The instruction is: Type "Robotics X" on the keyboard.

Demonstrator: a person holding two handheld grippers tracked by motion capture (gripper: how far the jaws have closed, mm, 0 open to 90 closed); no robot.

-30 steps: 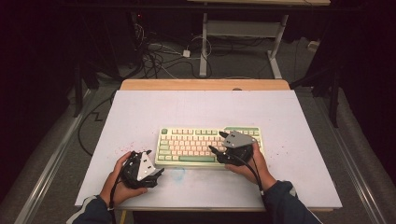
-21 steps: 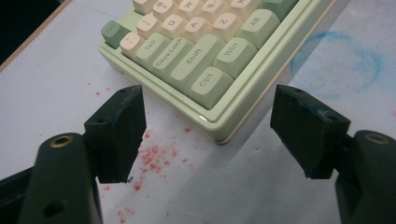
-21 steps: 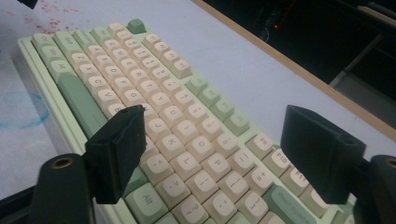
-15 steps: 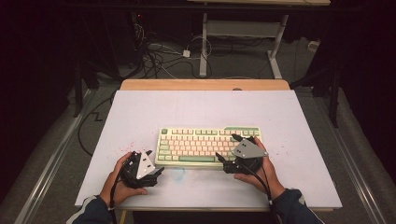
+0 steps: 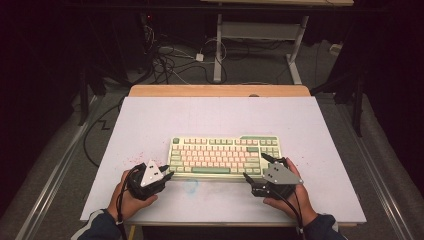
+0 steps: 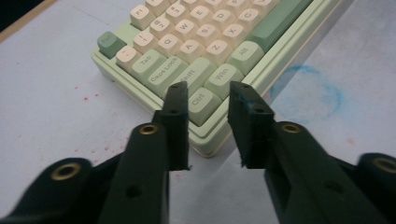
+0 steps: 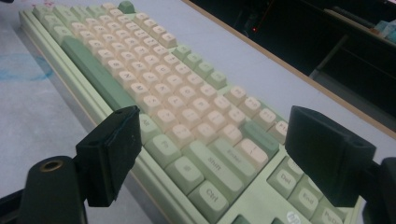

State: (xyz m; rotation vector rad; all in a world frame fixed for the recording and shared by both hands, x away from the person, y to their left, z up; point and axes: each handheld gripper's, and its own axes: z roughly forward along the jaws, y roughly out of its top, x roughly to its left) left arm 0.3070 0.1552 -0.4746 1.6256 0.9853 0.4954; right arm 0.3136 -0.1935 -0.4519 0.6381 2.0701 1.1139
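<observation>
Between the two hand-held grippers lies the keyboard (image 5: 225, 155) on the surface (image 5: 150, 125). Left hand-held gripper (image 6: 208, 100) has just narrowed over its Ctrl corner, jaws apart, gripping nothing; right hand-held gripper (image 7: 205, 140), jaws wide, has shifted to straddle the opposite corner, likely readying a two-ended lift.

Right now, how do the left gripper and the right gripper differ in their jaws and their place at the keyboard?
The left gripper has just narrowed its jaws around the keyboard's front-left corner, not yet pressing it; the right gripper stands wide open at the front-right corner. Both point at the keyboard from the near edge and hold nothing.
</observation>
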